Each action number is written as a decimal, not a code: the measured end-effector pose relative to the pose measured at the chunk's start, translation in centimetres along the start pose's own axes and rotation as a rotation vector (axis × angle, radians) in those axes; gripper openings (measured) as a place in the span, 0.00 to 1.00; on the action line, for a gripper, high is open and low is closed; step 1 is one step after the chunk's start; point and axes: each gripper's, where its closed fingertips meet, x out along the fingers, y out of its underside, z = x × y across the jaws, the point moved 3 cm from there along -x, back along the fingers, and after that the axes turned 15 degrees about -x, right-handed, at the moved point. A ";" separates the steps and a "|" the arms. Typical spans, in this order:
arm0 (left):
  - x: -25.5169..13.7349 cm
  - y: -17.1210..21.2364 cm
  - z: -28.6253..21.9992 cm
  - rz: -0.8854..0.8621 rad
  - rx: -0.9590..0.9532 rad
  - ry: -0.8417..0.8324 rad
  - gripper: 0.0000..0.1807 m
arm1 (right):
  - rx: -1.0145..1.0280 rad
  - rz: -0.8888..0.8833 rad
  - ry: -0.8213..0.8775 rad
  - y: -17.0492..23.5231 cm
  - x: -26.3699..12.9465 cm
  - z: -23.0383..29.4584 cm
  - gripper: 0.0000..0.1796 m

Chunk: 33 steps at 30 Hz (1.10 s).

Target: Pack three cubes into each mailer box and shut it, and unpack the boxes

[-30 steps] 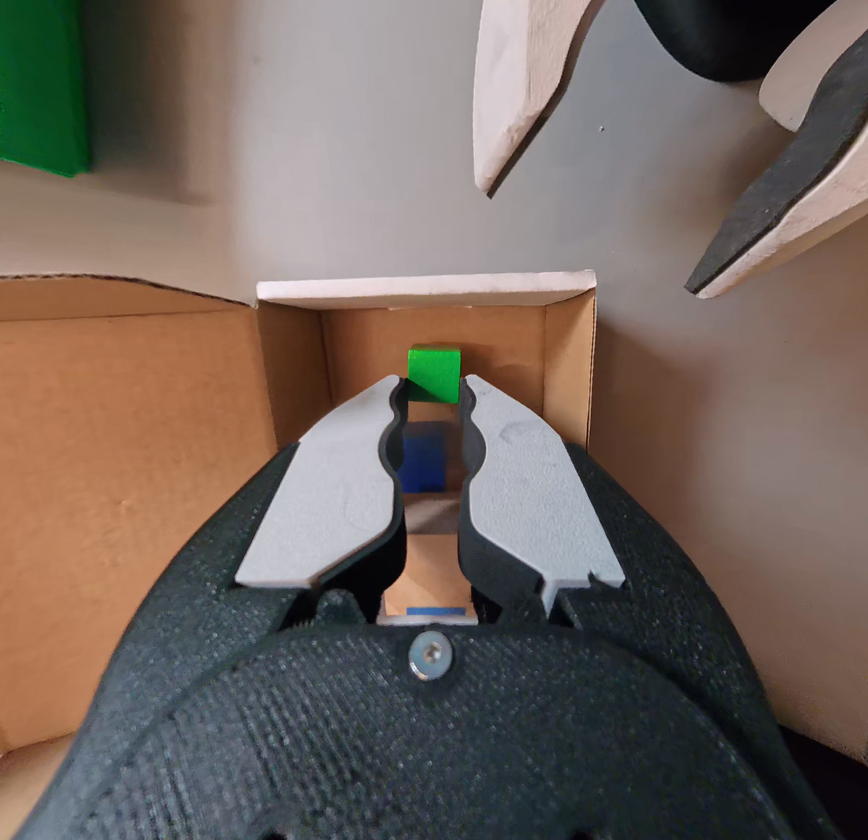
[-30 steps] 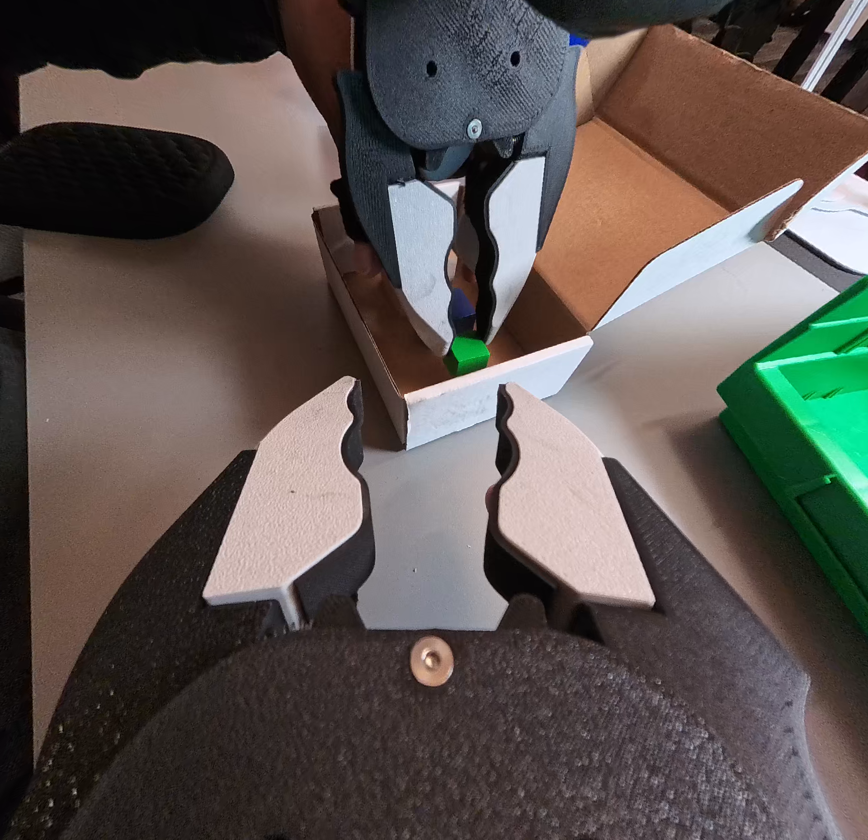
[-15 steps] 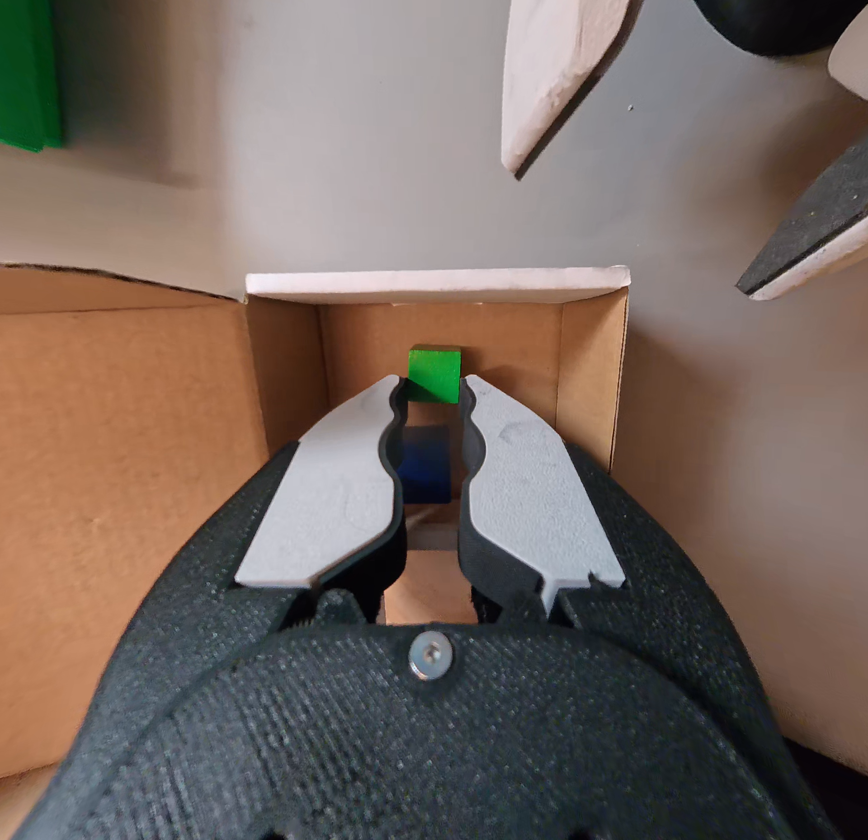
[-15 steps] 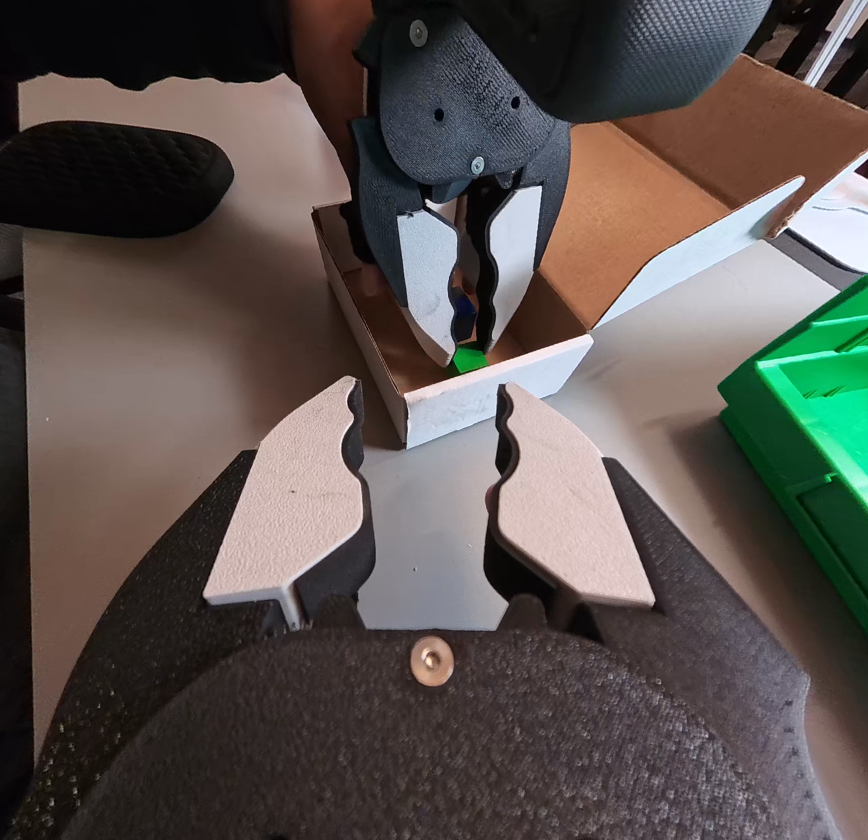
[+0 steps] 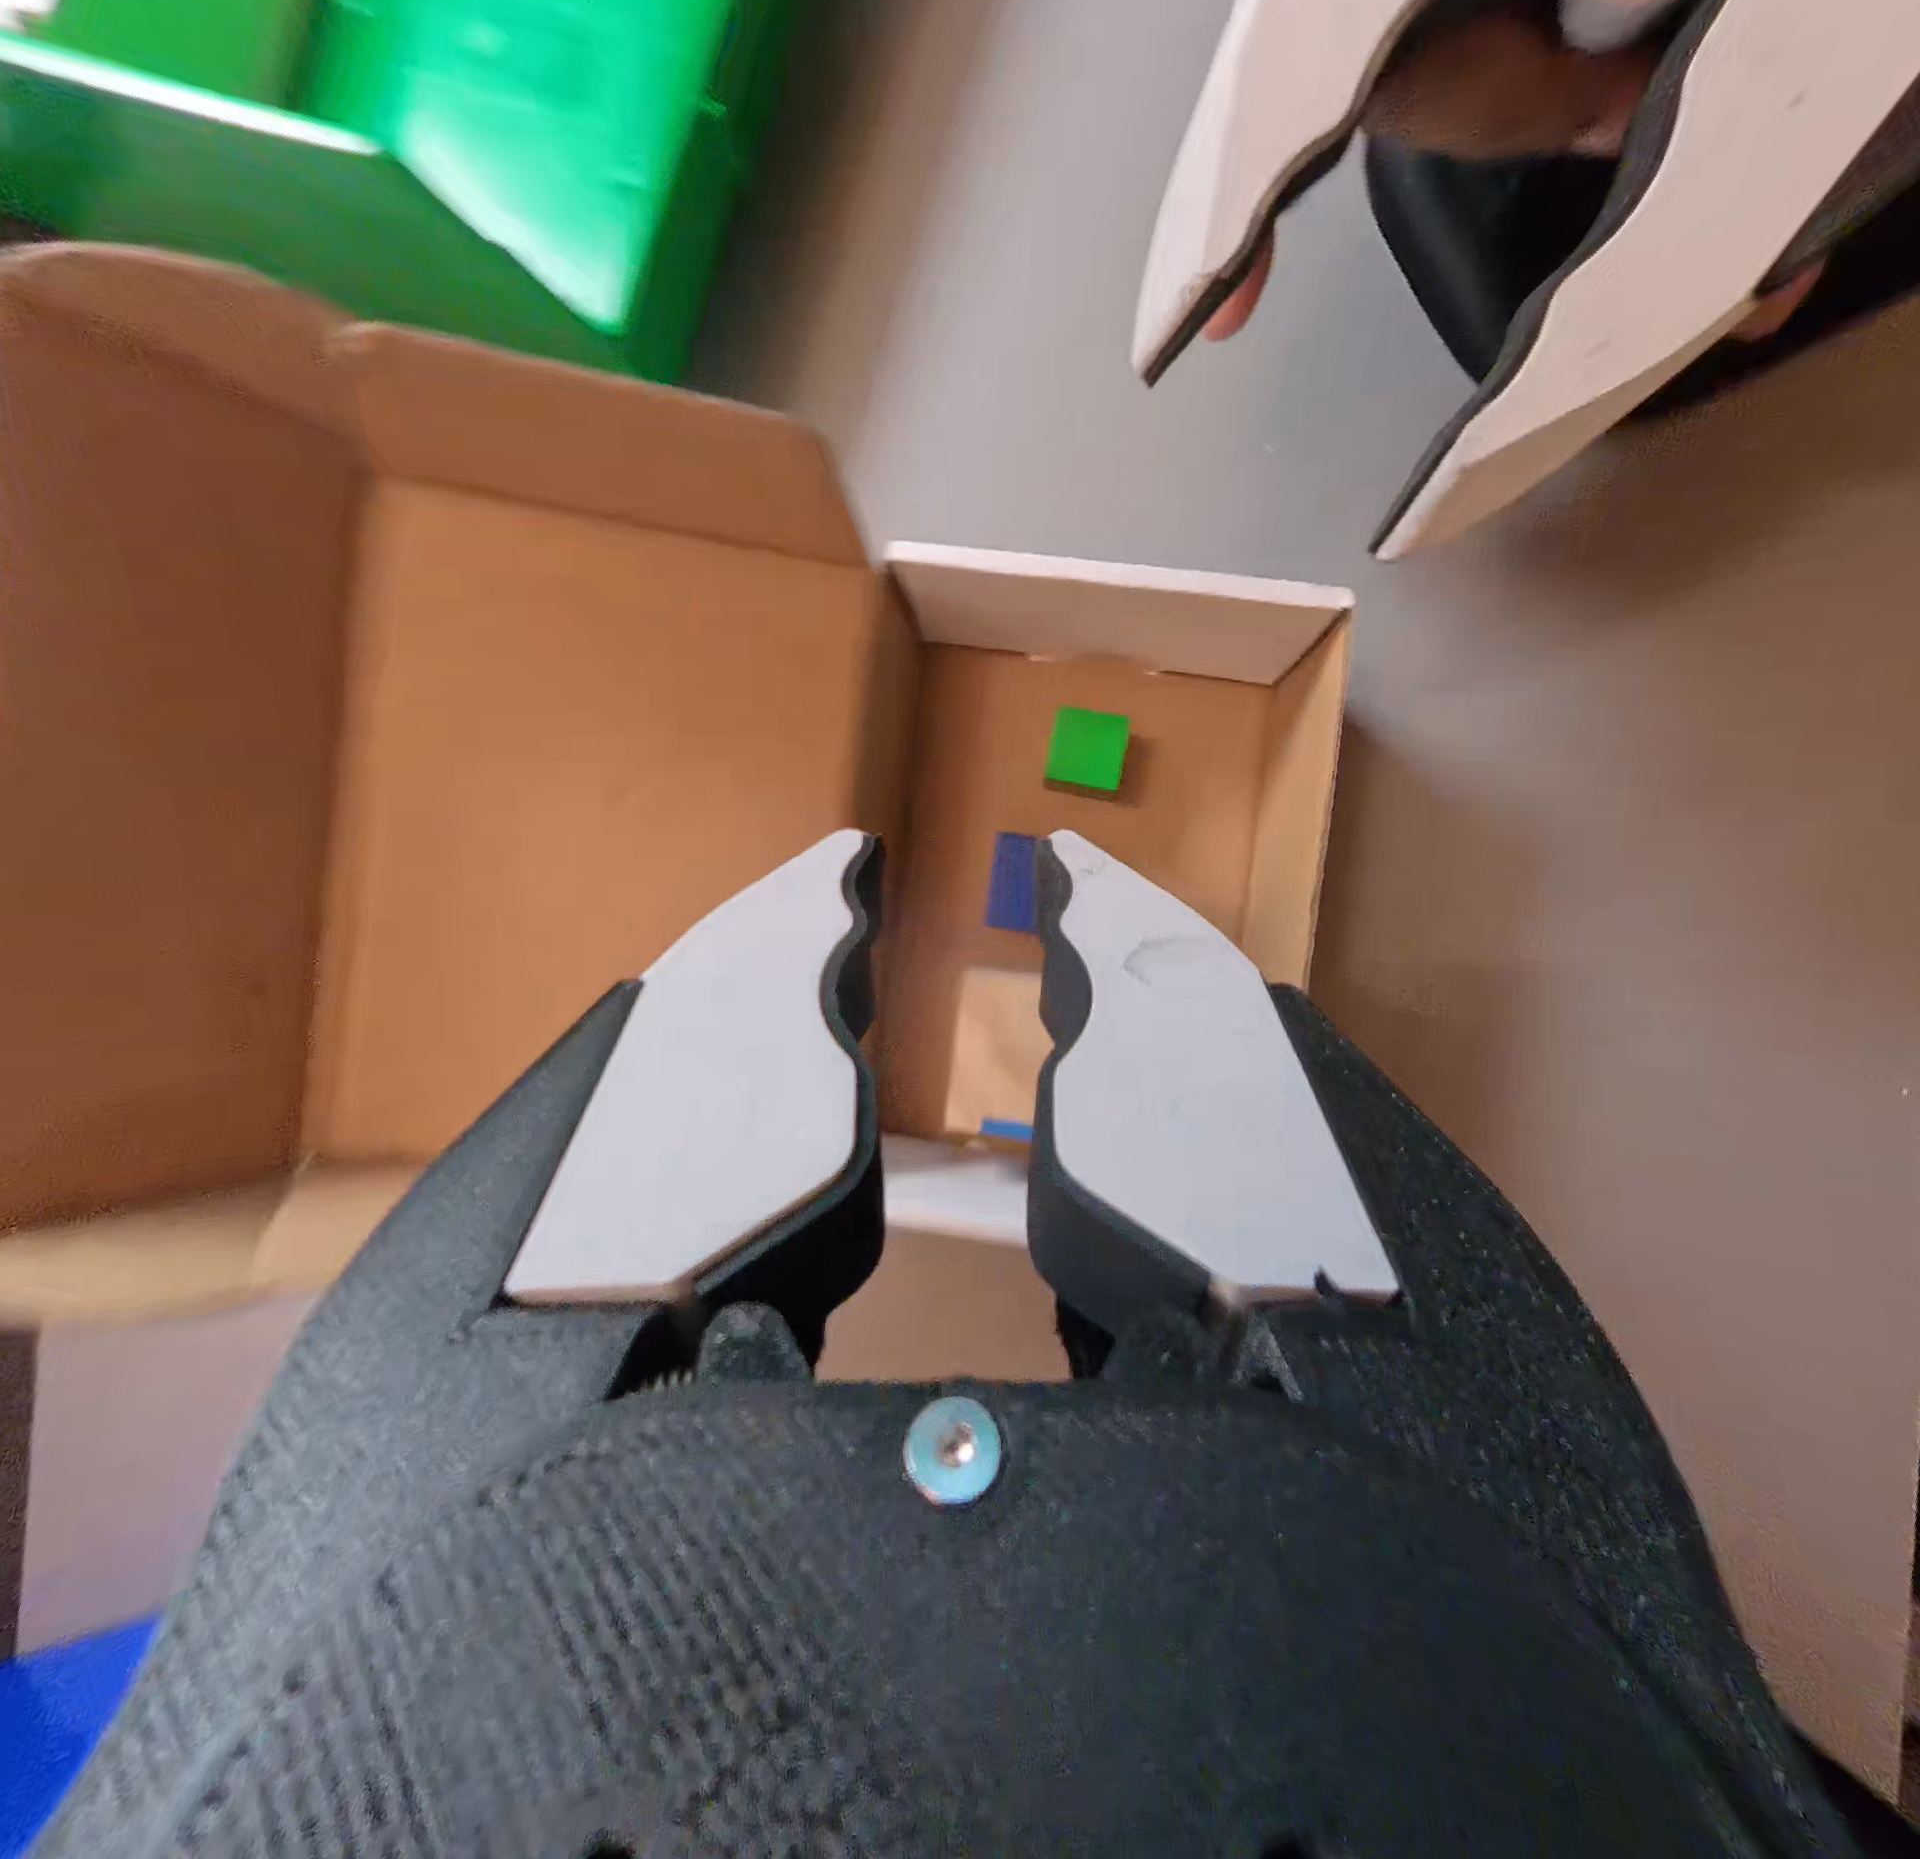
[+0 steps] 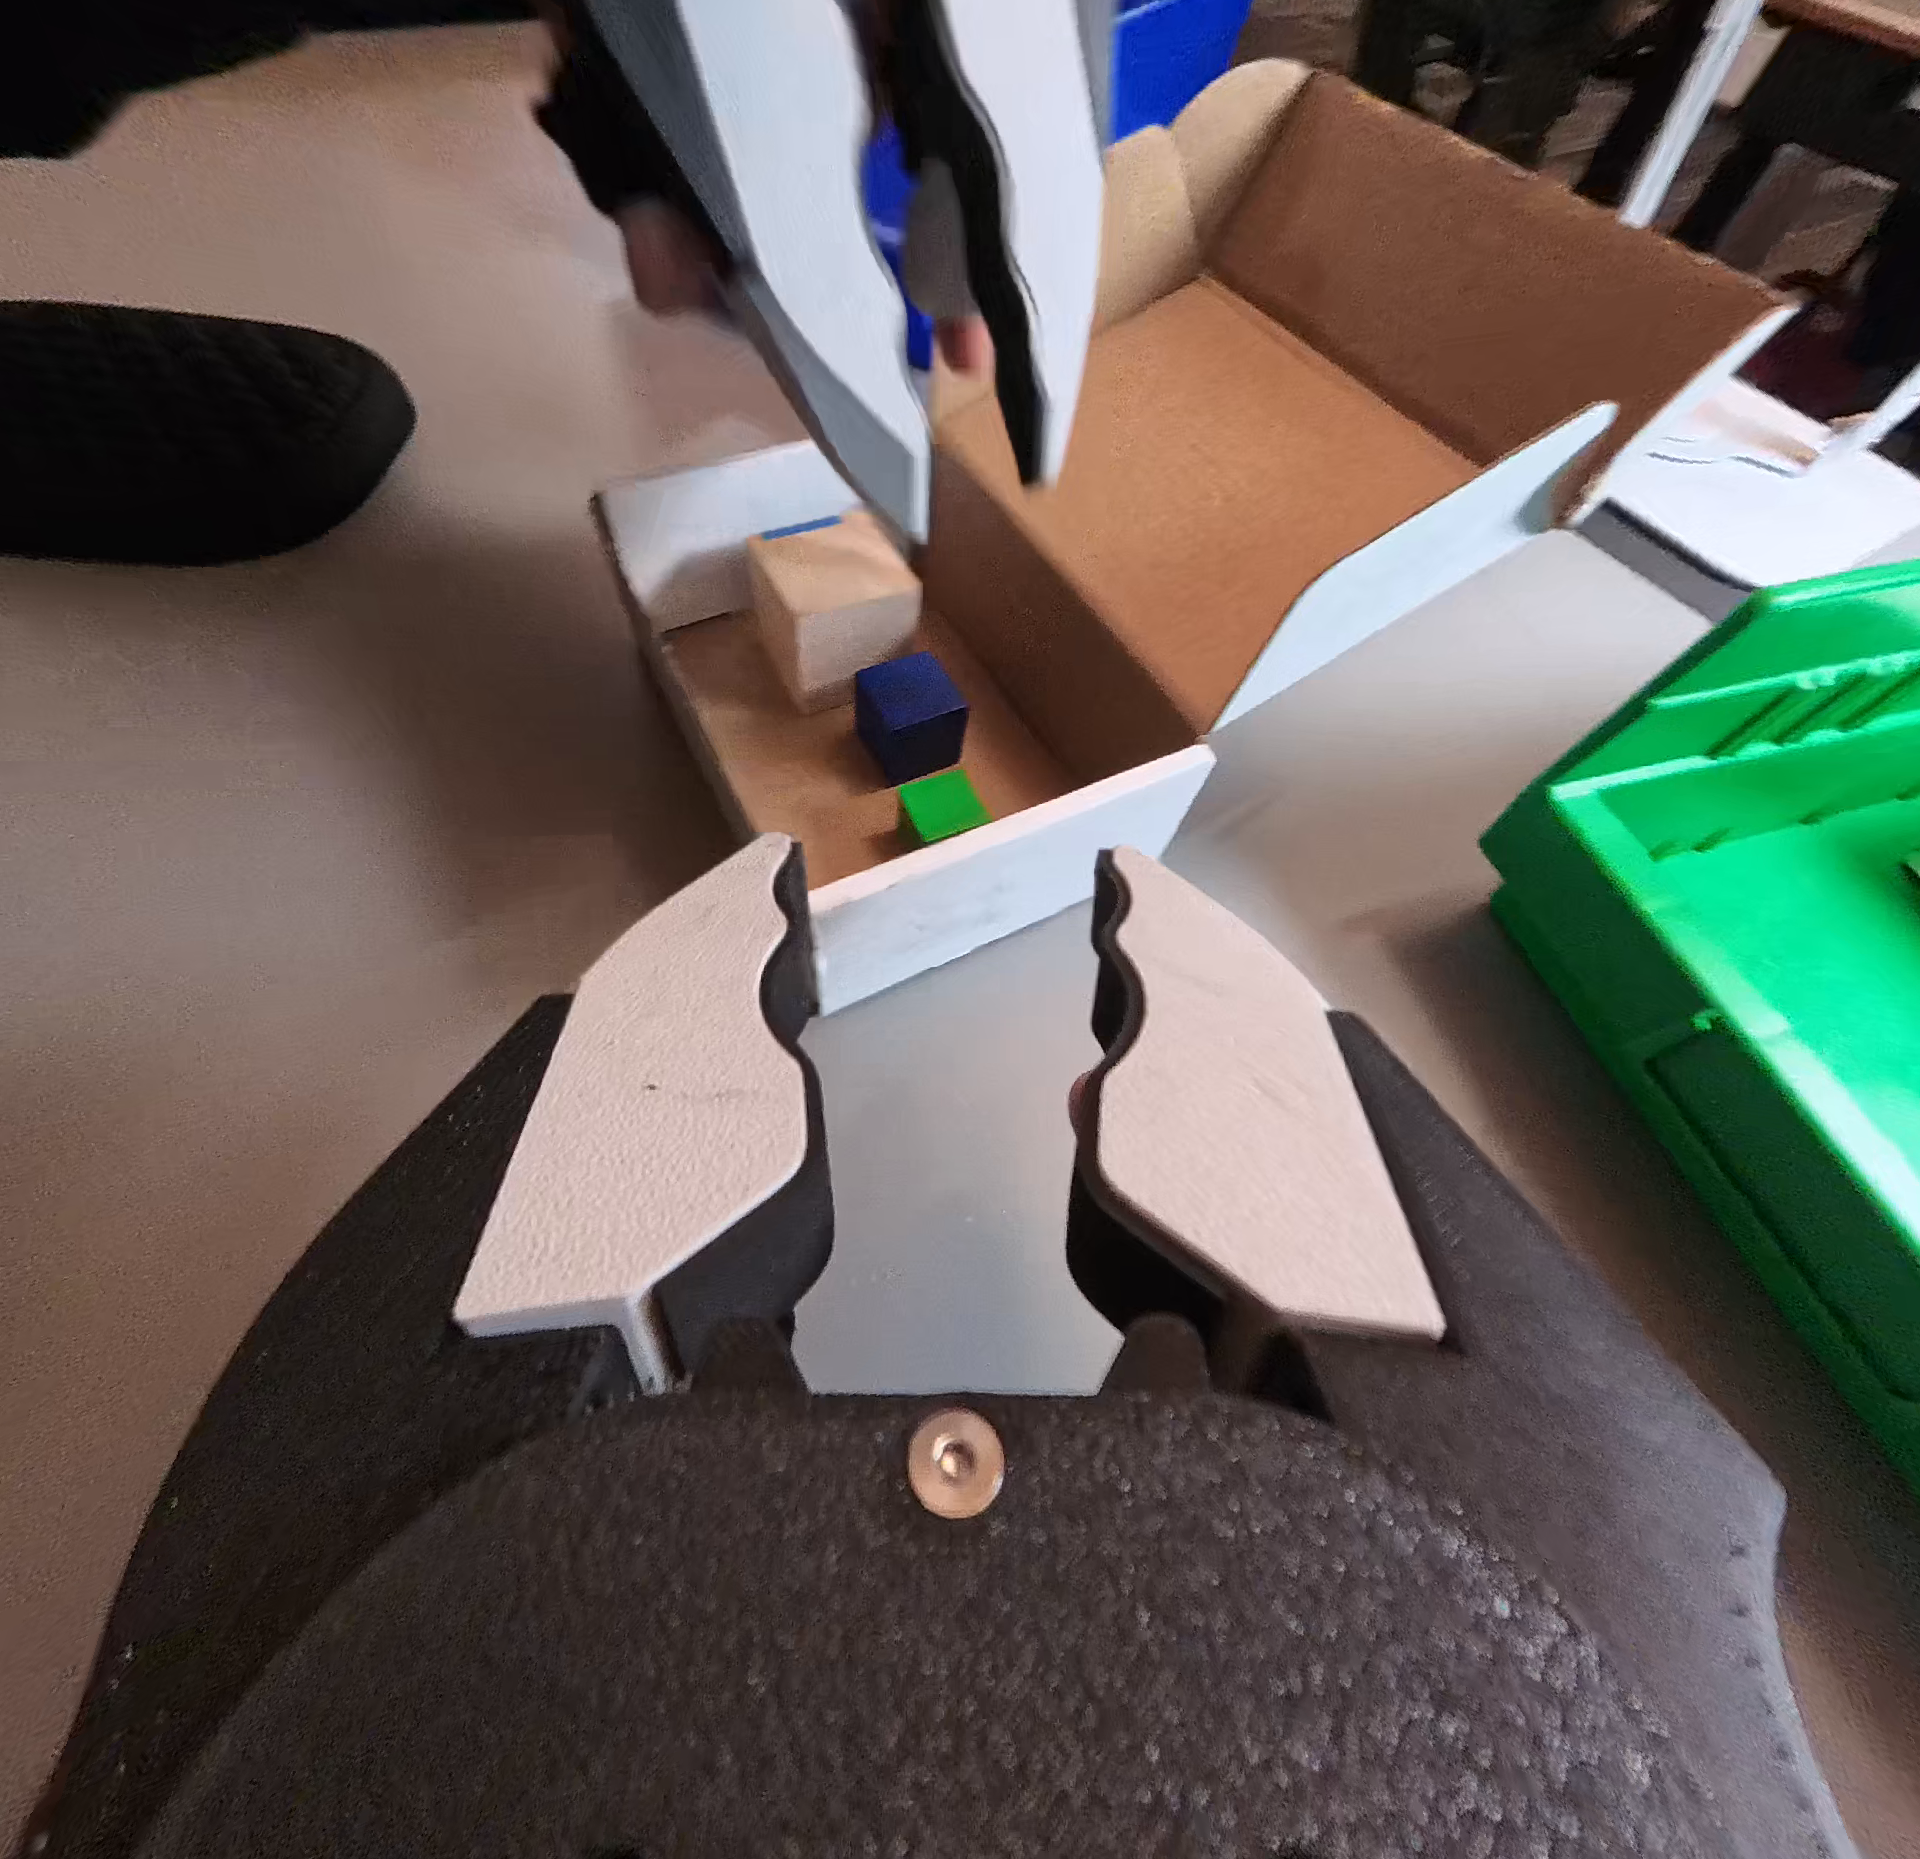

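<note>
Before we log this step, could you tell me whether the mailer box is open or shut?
Open. The mailer box has its lid folded back, and the green cube, blue cube and wooden cube show inside.

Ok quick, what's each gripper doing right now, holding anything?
Left gripper: open, empty, above the mailer box.
Right gripper: open, empty, at the box's near wall.

Three cubes in open mailer box

blk gripper, gray fingers, silver screw
</note>
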 end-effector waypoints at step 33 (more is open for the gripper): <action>-4.8 7.0 2.1 -0.609 -0.421 0.004 0.07 | -0.093 0.014 0.145 -3.4 3.3 -4.6 0.09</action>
